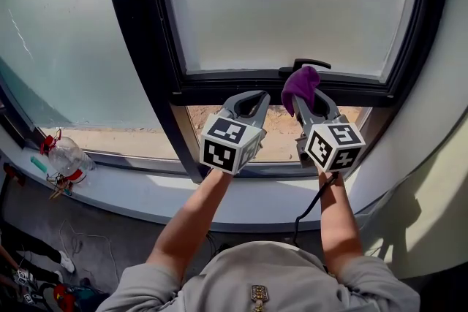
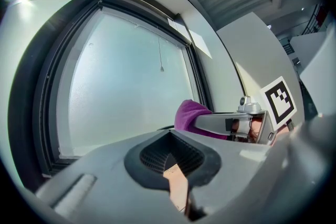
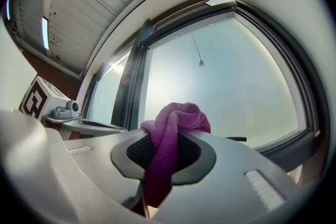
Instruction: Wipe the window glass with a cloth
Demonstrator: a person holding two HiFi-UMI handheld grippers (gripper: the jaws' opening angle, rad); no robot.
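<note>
Between the clamped jaws of the right gripper, a purple cloth stands bunched, long axis along the jaws, tip toward the window glass just ahead; alongside, the left gripper is pinched together, empty. Both cubes carry black square markers.
</note>
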